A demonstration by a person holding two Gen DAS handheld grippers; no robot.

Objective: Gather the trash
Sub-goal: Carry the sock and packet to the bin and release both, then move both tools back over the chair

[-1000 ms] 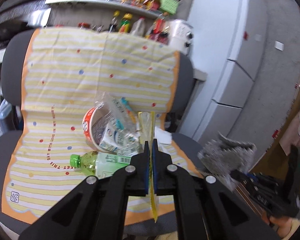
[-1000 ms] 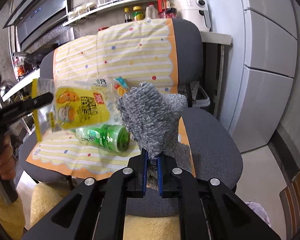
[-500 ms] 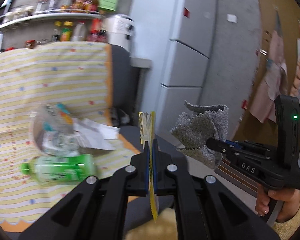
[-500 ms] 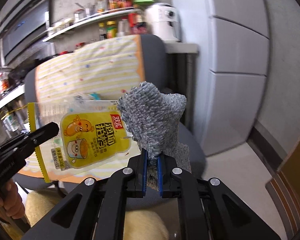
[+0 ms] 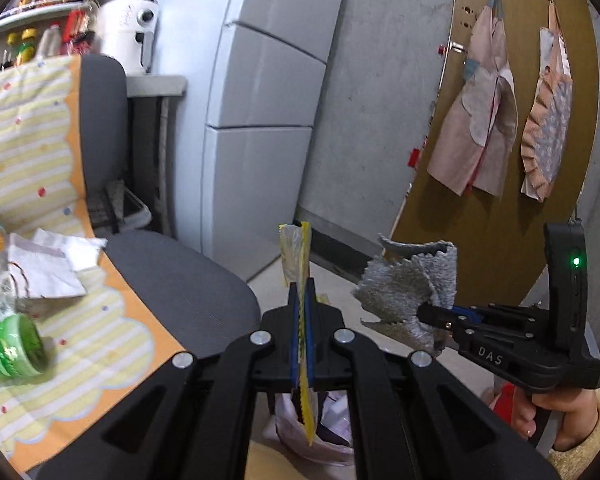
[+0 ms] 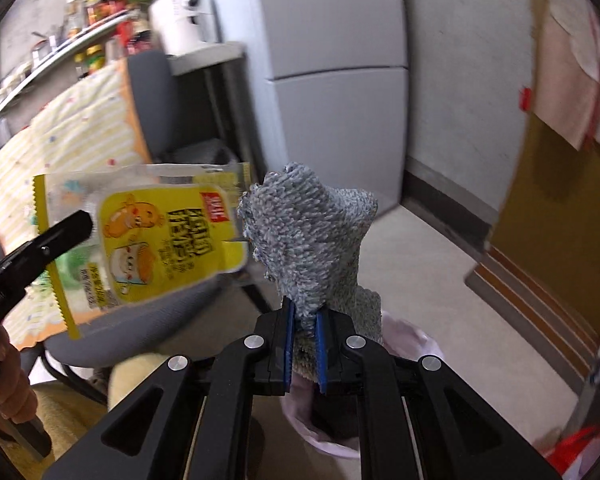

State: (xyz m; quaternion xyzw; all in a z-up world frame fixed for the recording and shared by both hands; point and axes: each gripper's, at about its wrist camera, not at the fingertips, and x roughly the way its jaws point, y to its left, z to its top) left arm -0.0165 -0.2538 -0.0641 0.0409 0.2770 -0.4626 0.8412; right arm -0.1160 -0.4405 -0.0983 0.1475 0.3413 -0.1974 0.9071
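Observation:
My left gripper (image 5: 301, 288) is shut on a yellow snack wrapper (image 5: 296, 248), seen edge-on there and flat in the right wrist view (image 6: 152, 236). My right gripper (image 6: 302, 320) is shut on a grey knitted rag (image 6: 312, 236), which also shows in the left wrist view (image 5: 412, 292). Both are held beside the chair, above a bin lined with a pale pink bag (image 6: 416, 340), partly hidden under the grippers (image 5: 324, 428). On the chair's striped cloth (image 5: 28, 160) lie a green bottle (image 5: 8, 348) and crumpled paper (image 5: 48, 260).
The grey office chair (image 5: 180, 292) stands left. A grey cabinet (image 5: 260, 128) and a concrete wall stand behind. A brown door (image 5: 500, 120) with hanging aprons is at right. A shelf with bottles and a white appliance (image 5: 128, 32) is at back left.
Both grippers have swung right, away from the chair seat toward the floor and bin, each still holding its item. The trash on the chair now lies at the left edge.

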